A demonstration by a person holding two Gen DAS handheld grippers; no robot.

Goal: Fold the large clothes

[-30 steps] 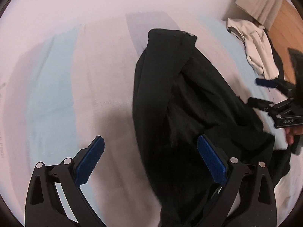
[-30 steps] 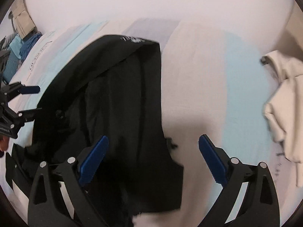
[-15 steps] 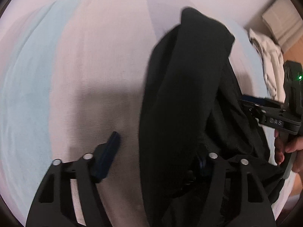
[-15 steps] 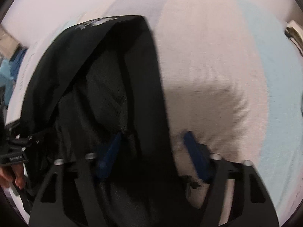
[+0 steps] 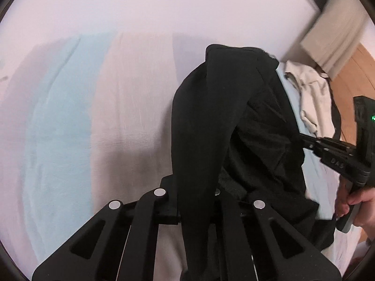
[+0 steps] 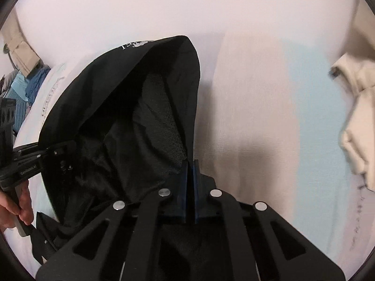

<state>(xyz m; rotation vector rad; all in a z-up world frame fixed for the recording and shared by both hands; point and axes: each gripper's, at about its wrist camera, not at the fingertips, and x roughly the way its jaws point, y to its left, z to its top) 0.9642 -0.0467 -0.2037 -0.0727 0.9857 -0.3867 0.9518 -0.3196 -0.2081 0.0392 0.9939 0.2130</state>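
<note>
A large black garment (image 5: 222,121) with a mesh lining lies on a striped bed sheet (image 5: 82,117). My left gripper (image 5: 194,187) is shut on its left edge, and the cloth drapes over the fingers and hides the pads. My right gripper (image 6: 191,175) is shut on the garment's right edge (image 6: 164,107); its blue pads (image 6: 185,182) are pressed together. A small white print shows at the garment's far end (image 6: 134,44). Each gripper shows in the other's view, the right one (image 5: 302,140) and the left one (image 6: 70,147), each biting the cloth.
A cream garment (image 5: 311,93) lies crumpled on the bed to the right, also in the right wrist view (image 6: 358,121). Blue clothes (image 6: 30,86) are piled at the far left. A wooden floor (image 5: 351,82) lies beyond the bed's right edge.
Both grippers were open over the garment a second ago. They came down on its two side edges and closed on the cloth, which now rises toward the cameras.
</note>
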